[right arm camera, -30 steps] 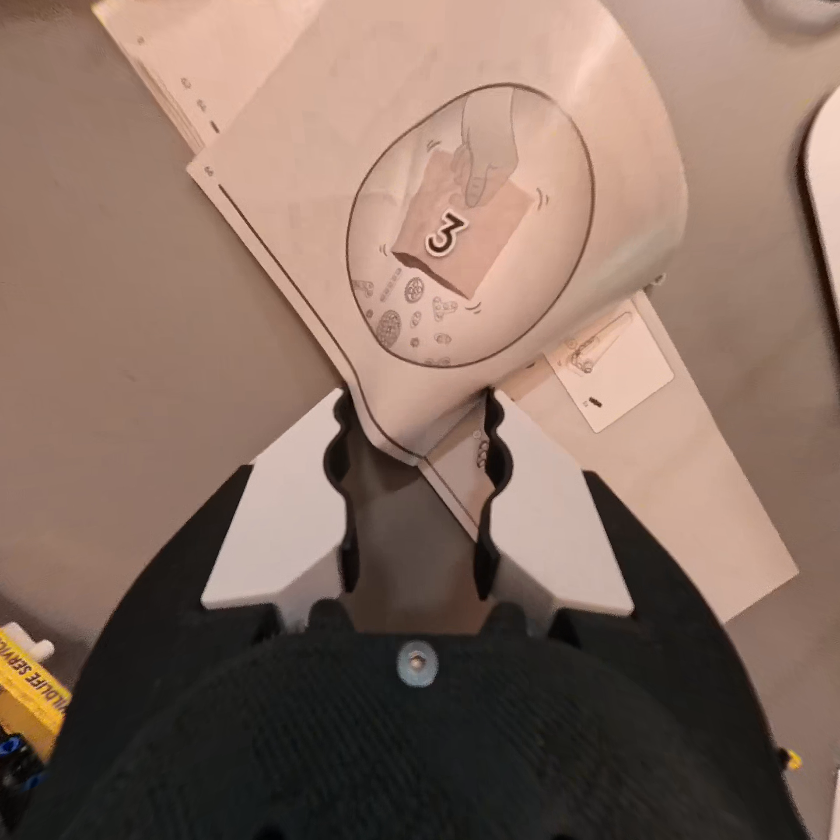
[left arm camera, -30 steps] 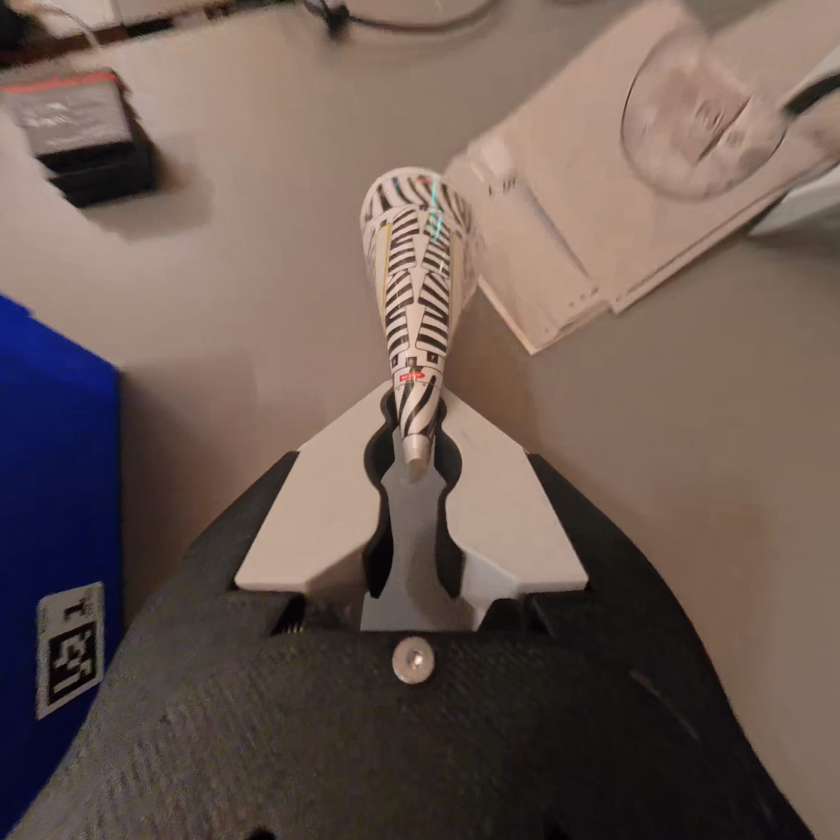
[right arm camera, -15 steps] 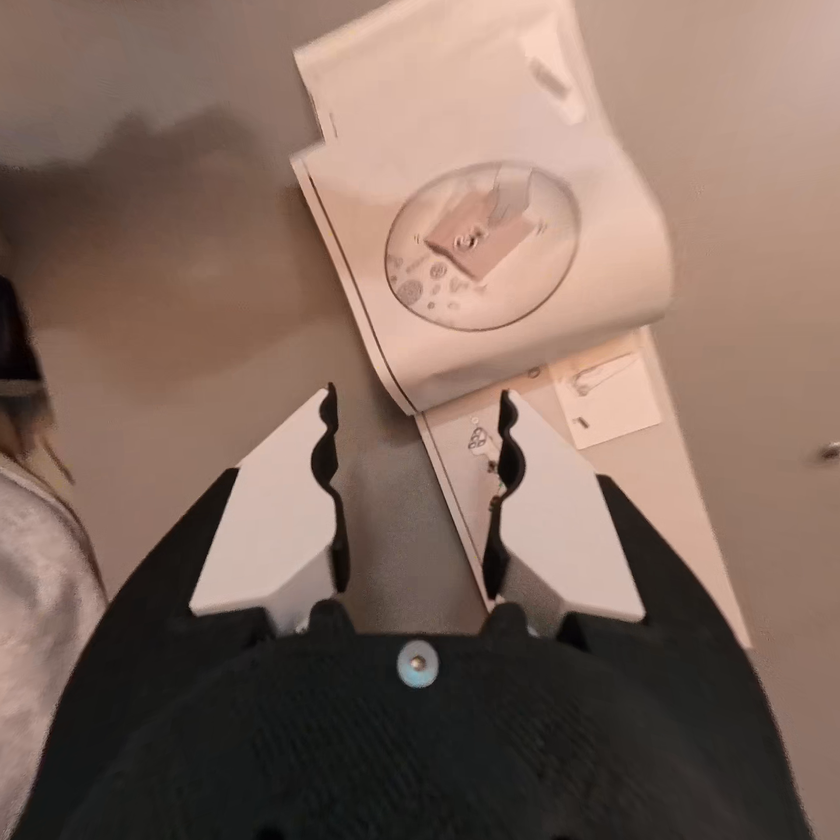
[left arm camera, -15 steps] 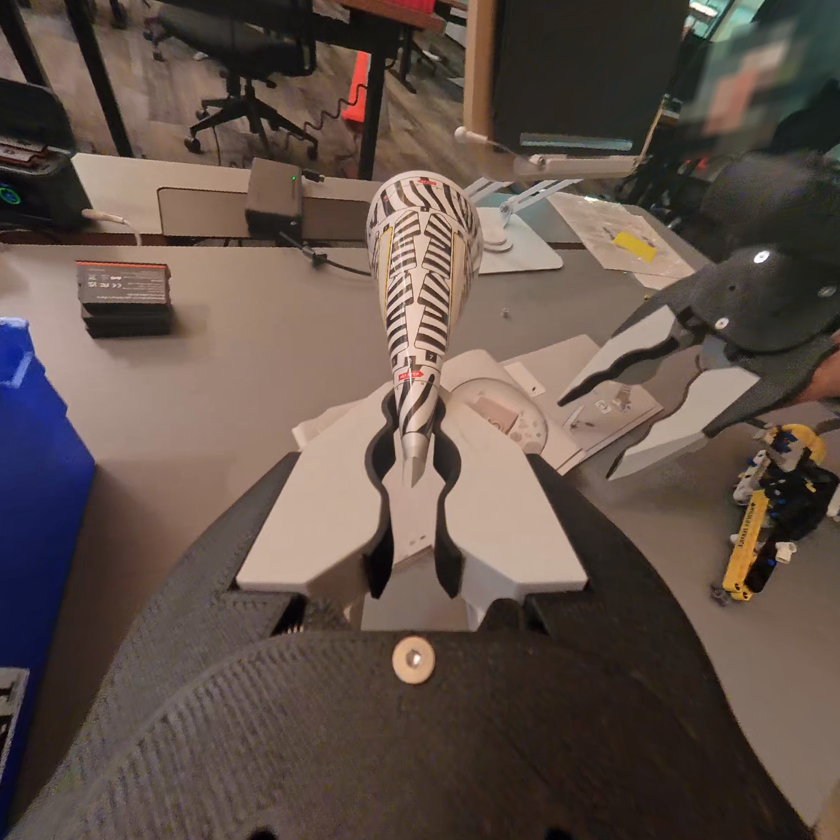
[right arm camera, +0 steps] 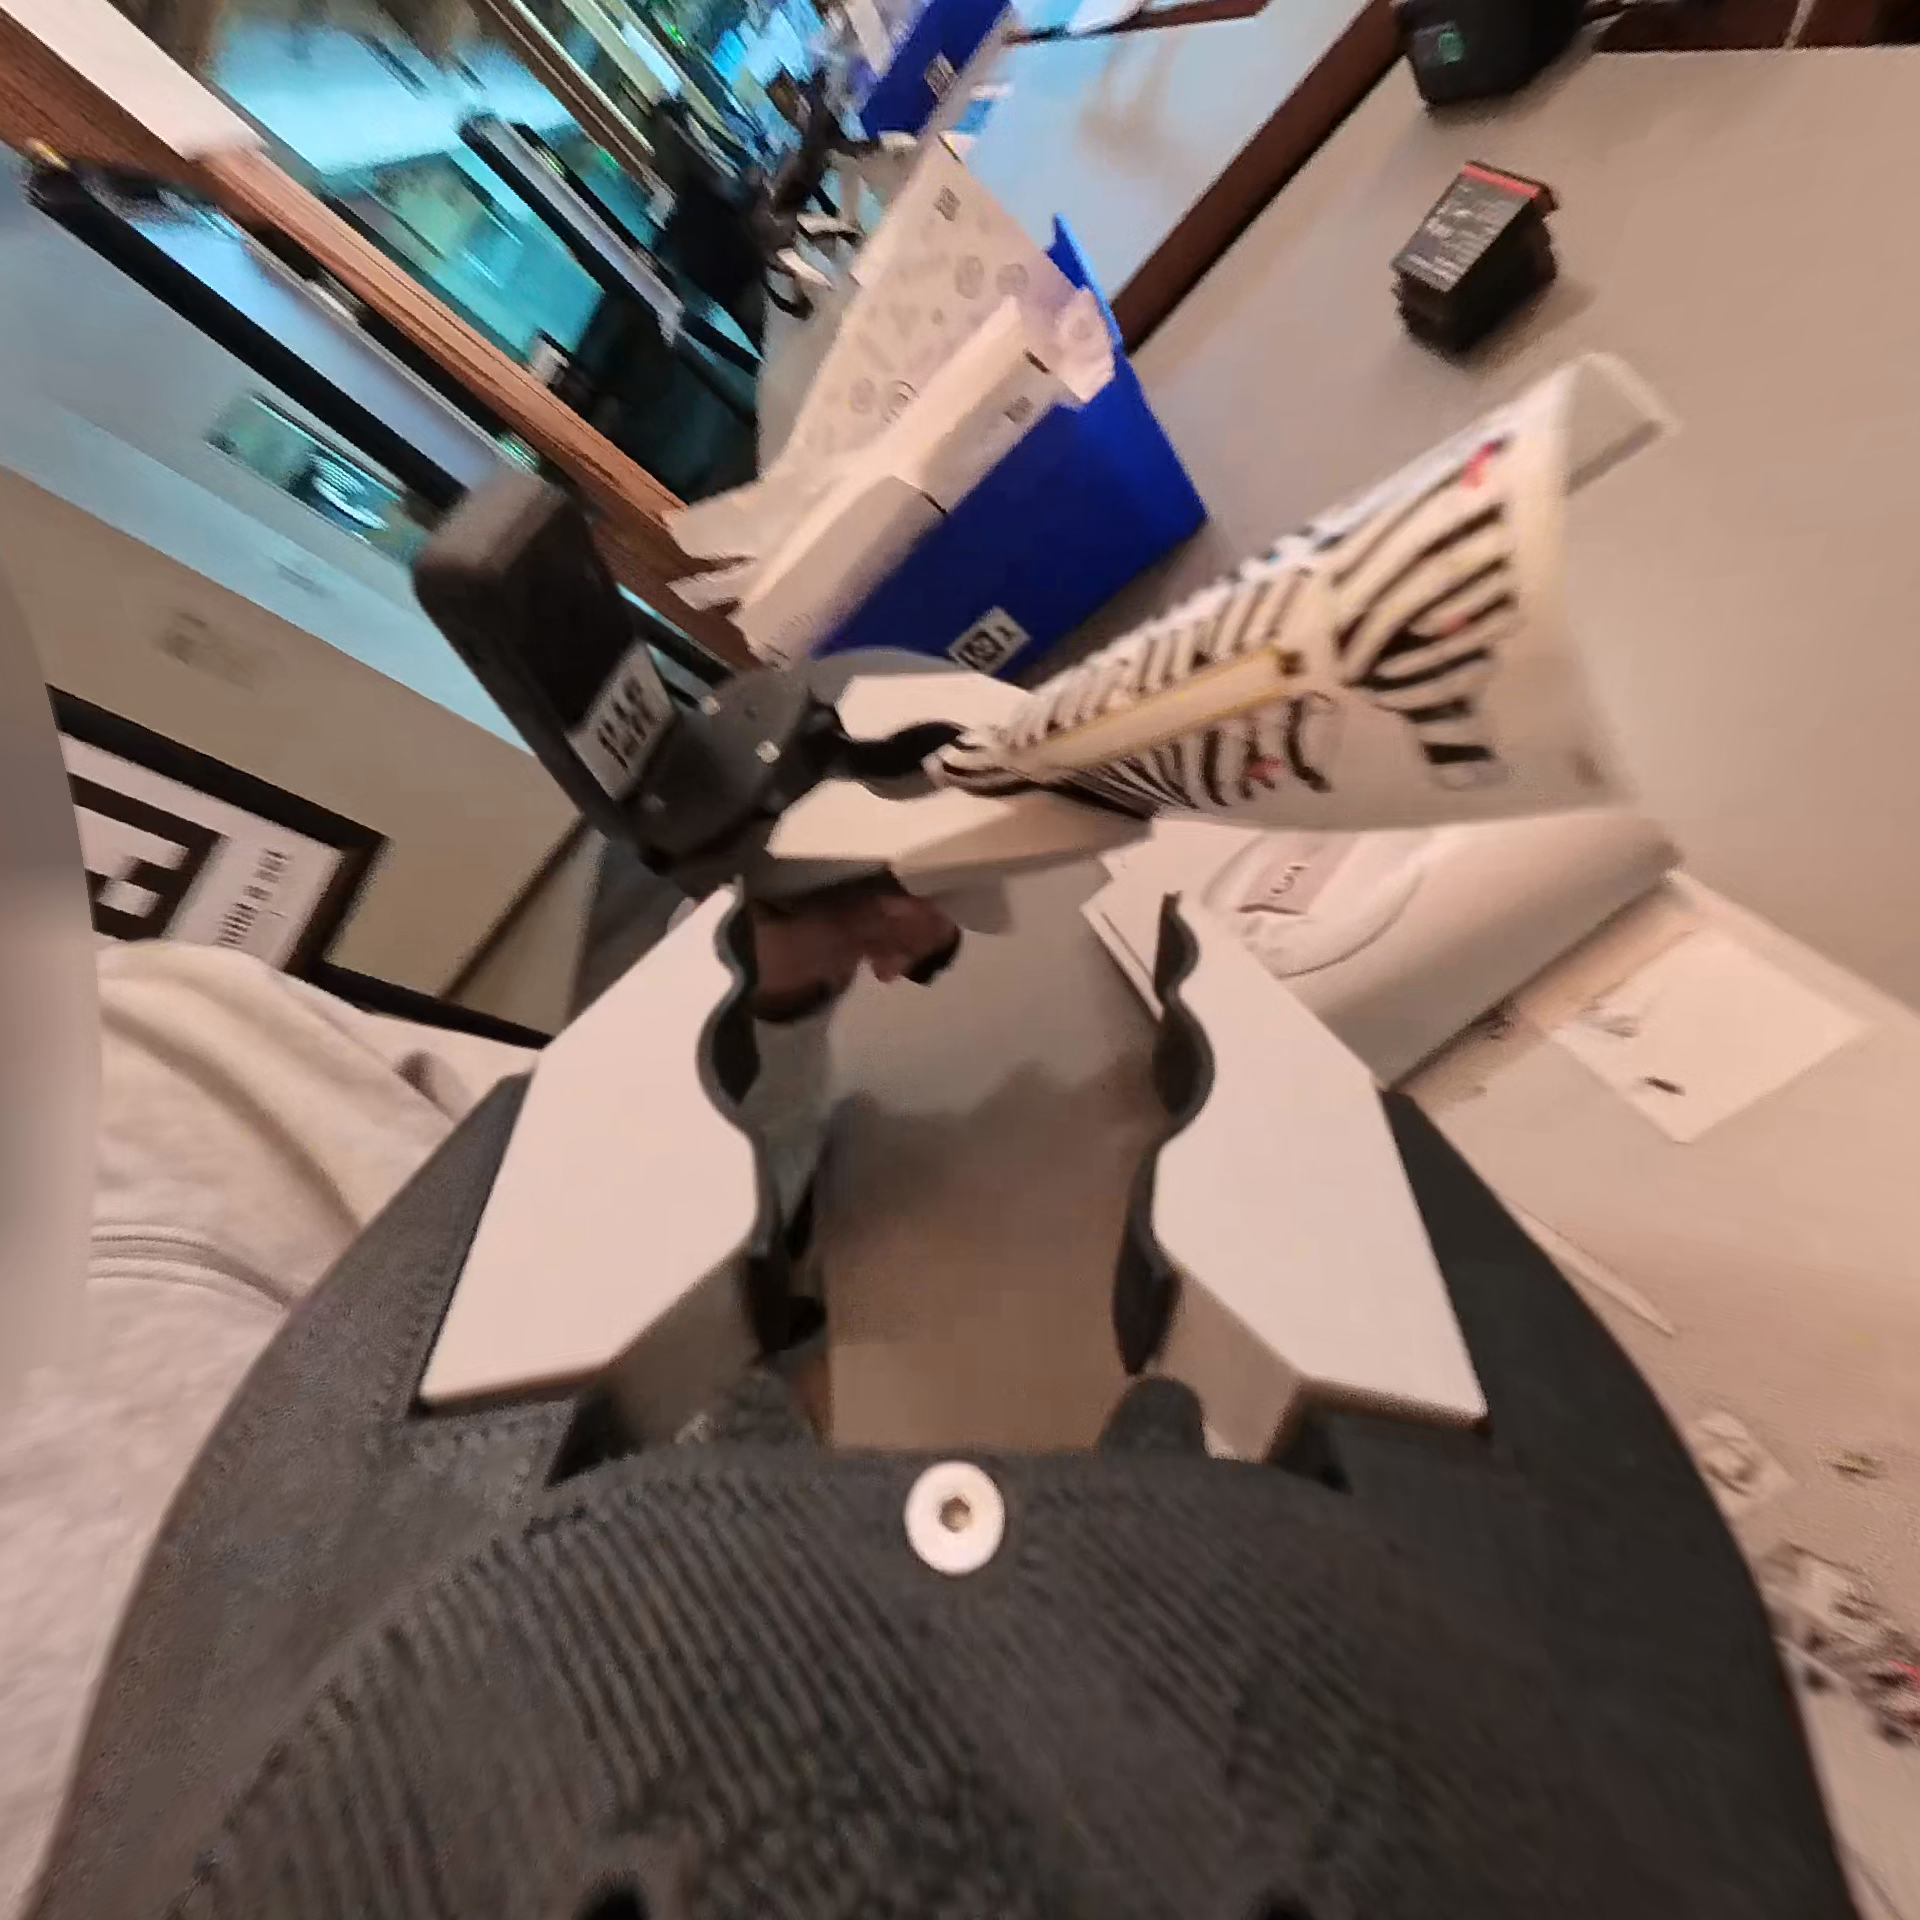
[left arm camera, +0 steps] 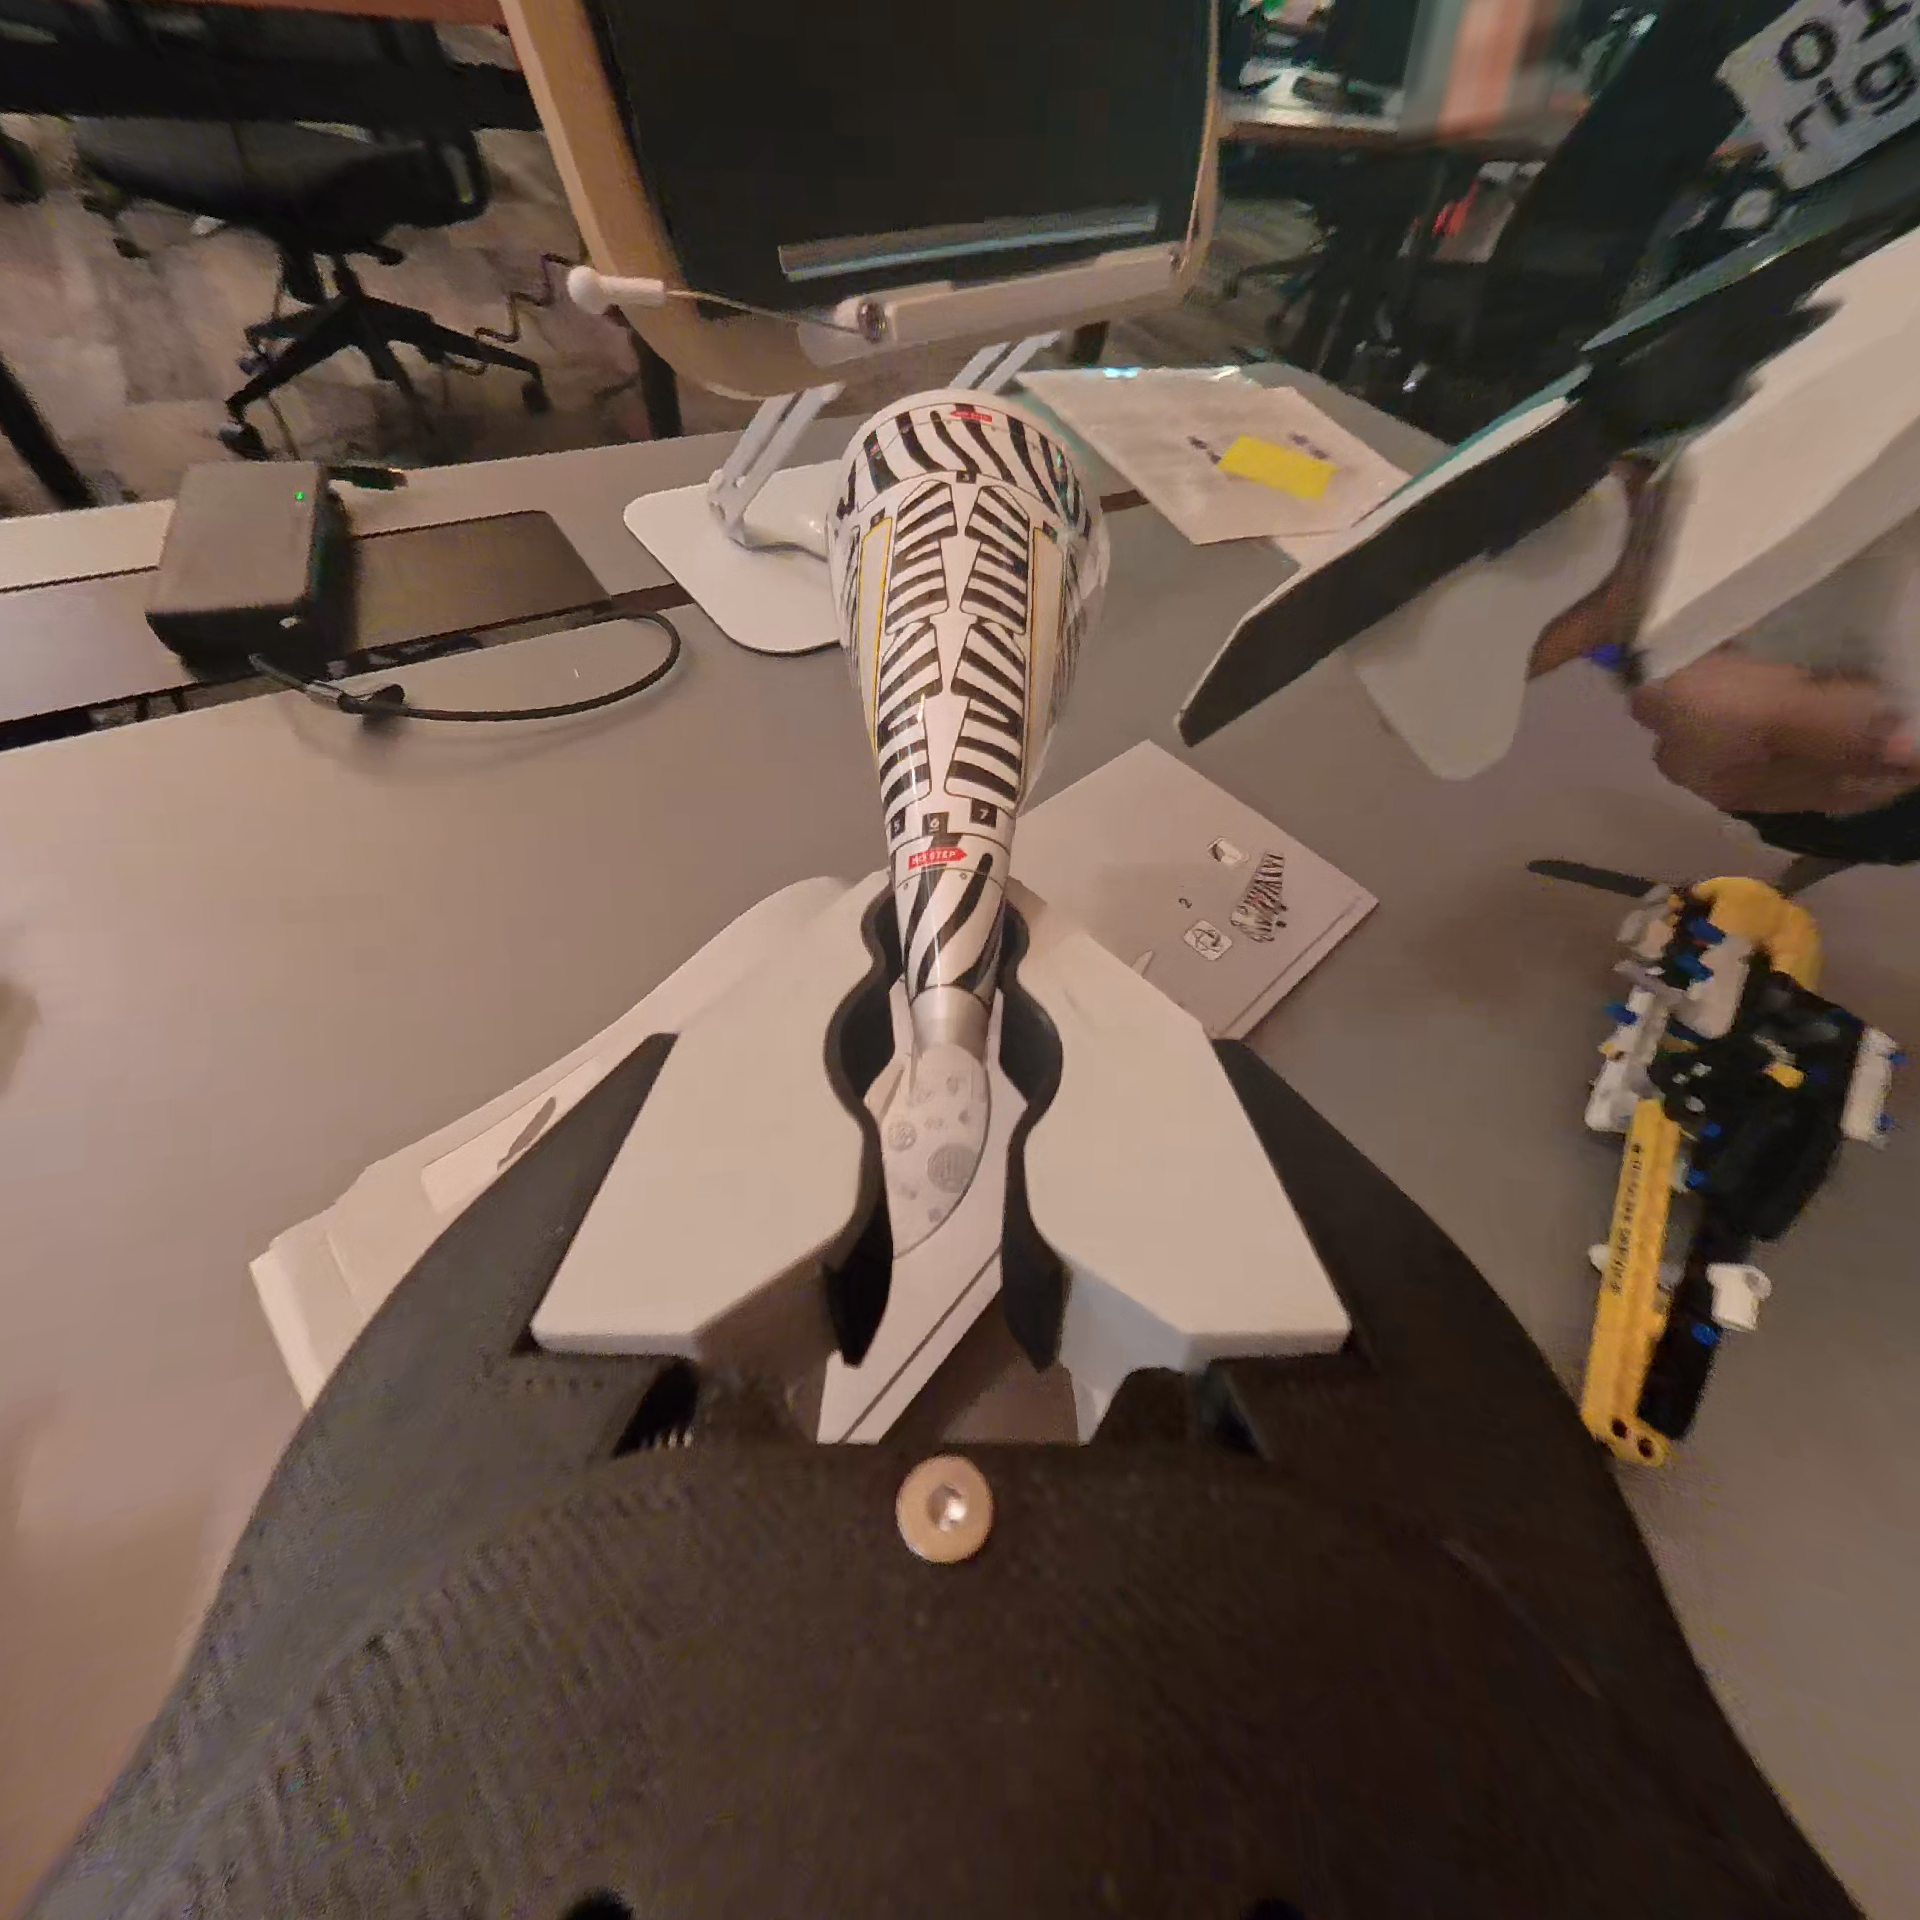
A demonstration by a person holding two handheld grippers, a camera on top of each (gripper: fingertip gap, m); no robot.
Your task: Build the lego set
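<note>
My left gripper (left arm camera: 940, 914) is shut on the narrow end of a zebra-striped sticker sheet (left arm camera: 961, 665), curled into a cone and held above the table. It also shows in the right wrist view (right arm camera: 1299, 665), held by the left gripper (right arm camera: 894, 758). My right gripper (right arm camera: 951, 925) is open and empty, raised in the air facing the left one; it shows at the upper right in the left wrist view (left arm camera: 1455, 623). The instruction booklet (left arm camera: 1195, 894) lies open under the left gripper. A partly built yellow, black and white lego model (left arm camera: 1725, 1122) lies at the right.
A monitor stand (left arm camera: 769, 520) and a black box with a cable (left arm camera: 249, 551) stand at the back. A plastic bag with a yellow piece (left arm camera: 1236, 468) lies at the back right. A blue bin (right arm camera: 1039, 520) and a stack of black packs (right arm camera: 1475, 249) stand at the left.
My right gripper has left the booklet page, risen off the table and swung round to face the left gripper. The left gripper has tilted up and still holds the sticker sheet.
</note>
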